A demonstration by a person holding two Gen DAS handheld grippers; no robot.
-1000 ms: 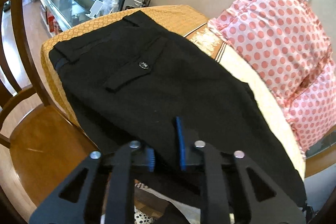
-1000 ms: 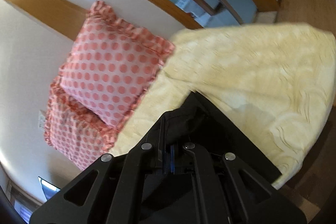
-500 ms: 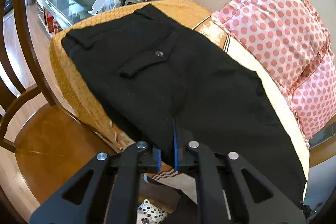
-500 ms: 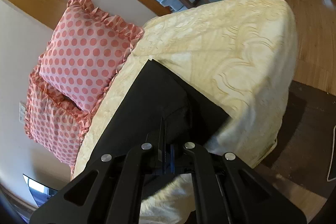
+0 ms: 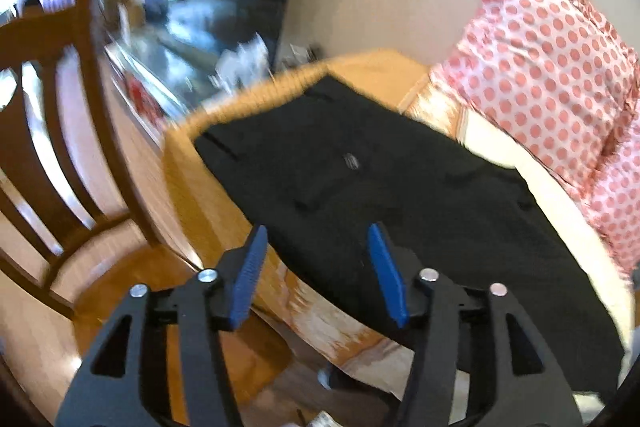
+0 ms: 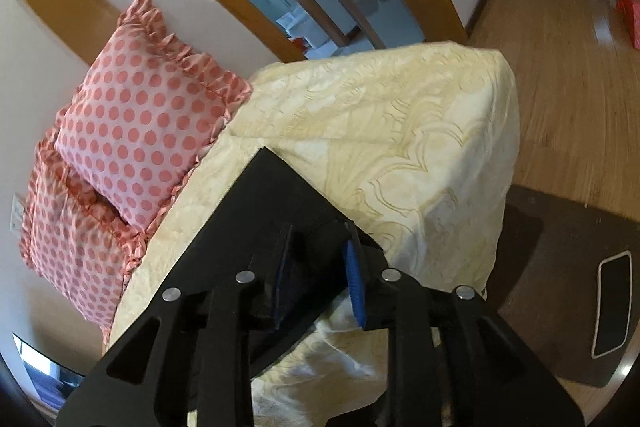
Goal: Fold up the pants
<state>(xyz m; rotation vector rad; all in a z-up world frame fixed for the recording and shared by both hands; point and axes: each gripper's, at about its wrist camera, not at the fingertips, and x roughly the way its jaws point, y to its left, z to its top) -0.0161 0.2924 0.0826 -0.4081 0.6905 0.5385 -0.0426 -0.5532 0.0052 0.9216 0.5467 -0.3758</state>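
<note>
Pants (image 5: 392, 195): lay flat along the cushioned seat, black, long axis running from the waistband at about 11 o'clock in the left wrist view down toward 4 o'clock.
Hem end (image 6: 280, 199): a squared corner of the same cloth, pointing to 12 o'clock in the right wrist view, resting on the cream cover (image 6: 420, 131).
Left gripper (image 5: 316, 267): blue pads spread wide, pinching nothing, poised at the near edge of the cloth at 6 o'clock (contact could not be told through the motion blur).
Right gripper (image 6: 320, 269): pads parted, nothing pinched, straddling the near edge of the hem corner.
Key relation: each tong sat at the near long edge, the left by the seat-and-waist half, the right by the hem, so the garment stretched crosswise between them.
Likely next move: judged to be a hem-to-waist fold, with the right gripper nearer the end that would travel.
Surroundings: polka-dot pillows (image 5: 552, 79) stood beyond the pants at 2 o'clock.
</note>
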